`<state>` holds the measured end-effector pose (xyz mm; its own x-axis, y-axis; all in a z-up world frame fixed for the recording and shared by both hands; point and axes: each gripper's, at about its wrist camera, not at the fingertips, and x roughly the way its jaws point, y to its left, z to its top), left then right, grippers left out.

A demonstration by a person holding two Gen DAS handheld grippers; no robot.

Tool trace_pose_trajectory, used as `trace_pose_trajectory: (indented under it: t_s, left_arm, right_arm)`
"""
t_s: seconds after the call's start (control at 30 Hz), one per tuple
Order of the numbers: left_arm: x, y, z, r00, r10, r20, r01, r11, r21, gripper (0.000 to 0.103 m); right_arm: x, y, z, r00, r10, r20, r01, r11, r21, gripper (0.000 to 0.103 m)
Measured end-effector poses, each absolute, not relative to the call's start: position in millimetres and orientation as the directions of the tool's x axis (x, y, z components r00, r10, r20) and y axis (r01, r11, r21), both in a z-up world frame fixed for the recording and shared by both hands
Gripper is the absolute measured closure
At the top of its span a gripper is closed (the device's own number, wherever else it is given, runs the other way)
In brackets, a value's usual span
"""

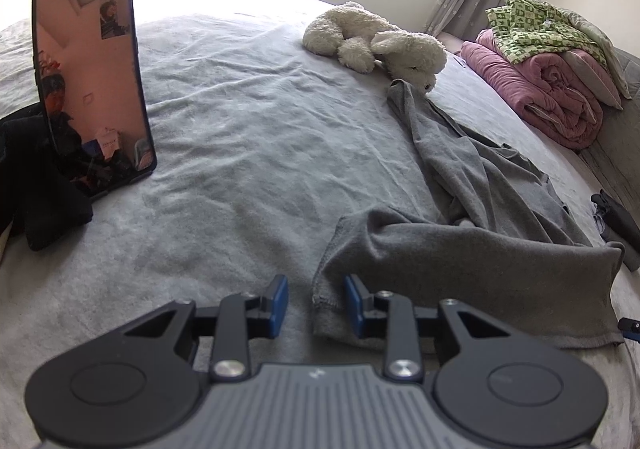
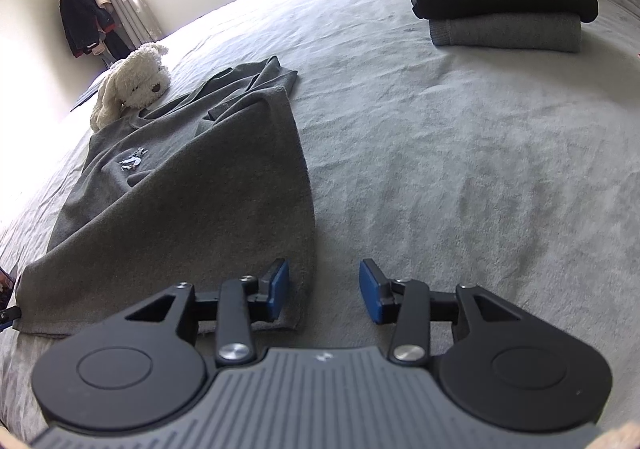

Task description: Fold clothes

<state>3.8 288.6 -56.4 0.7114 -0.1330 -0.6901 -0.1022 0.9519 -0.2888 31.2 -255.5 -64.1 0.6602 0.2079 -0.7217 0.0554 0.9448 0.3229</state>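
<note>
Matt grey cloth shirt [image 2: 192, 185], fluffy plush dog [image 1: 376, 41]

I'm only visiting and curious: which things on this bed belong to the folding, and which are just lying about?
Folding job:
- crumpled grey cotton T-shirt
- stack of folded black and grey garments

Lying about:
- fluffy white toy dog
- upright black smartphone
- rolled pink quilt

Left gripper [image 1: 316, 305] and right gripper [image 2: 324, 291] look alike: black linkage arms ending in blue rectangular pads [image 1: 279, 305], joined by silver screws [image 1: 229, 369] at the pivots. Each sits on a grey ribbed body [image 2: 320, 401] bearing a small white mark at its front edge, flanked by two round black housings [image 2: 116, 369] with a raised ring on top.
</note>
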Motion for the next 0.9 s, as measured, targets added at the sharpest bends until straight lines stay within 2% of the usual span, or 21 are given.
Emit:
trace_pose_trajectory:
  t_s: [0.2,0.27,0.3,0.37,0.4,0.43,0.57,0.7,0.9]
  left_arm:
    - [5.9,284.8,-58.2,0.712,-0.131,-0.69,-0.098,0.954,-0.282,0.072]
    - [6.5,281.5,-59.6,0.712,-0.134,-0.689,-0.087,0.957,-0.276,0.076]
    - [6.8,280.1,-60.5,0.713,-0.134,-0.688,-0.083,0.958,-0.273,0.082]
    - [7.3,276.6,-62.6,0.713,-0.134,-0.688,-0.078,0.96,-0.268,0.088]
    - [7.1,275.5,-63.5,0.713,-0.138,-0.688,-0.074,0.96,-0.269,0.095]
    - [6.9,274.7,-64.4,0.711,-0.148,-0.688,-0.067,0.959,-0.276,0.097]
    - [1.9,275.5,-63.0,0.705,-0.152,-0.693,-0.099,0.946,-0.308,0.098]
    - [-9.1,279.8,-52.8,0.693,-0.166,-0.702,-0.147,0.92,-0.363,0.099]
    - [-32.2,274.3,-20.8,0.67,-0.18,-0.721,-0.152,0.917,-0.37,0.099]
  right_arm:
    - [30.0,-246.2,-67.9,0.645,0.243,-0.724,0.023,0.941,0.337,0.058]
    - [30.0,-238.4,-68.7,0.647,0.226,-0.728,0.008,0.953,0.303,0.058]
    - [29.5,-234.9,-69.1,0.649,0.218,-0.729,0.002,0.957,0.288,0.059]
    - [27.8,-227.2,-69.3,0.654,0.206,-0.728,-0.018,0.966,0.257,0.071]
    - [26.4,-222.8,-69.1,0.657,0.203,-0.726,-0.035,0.97,0.239,0.083]
    - [25.0,-218.4,-68.9,0.659,0.2,-0.725,-0.052,0.974,0.222,0.092]
    - [18.2,-206.7,-67.4,0.68,0.158,-0.716,-0.072,0.986,0.15,0.095]
    - [13.5,-213.7,-55.9,0.67,0.144,-0.728,-0.023,0.984,0.174,0.096]
    - [-7.5,-222.9,-16.3,0.674,0.148,-0.724,-0.029,0.984,0.174,0.097]
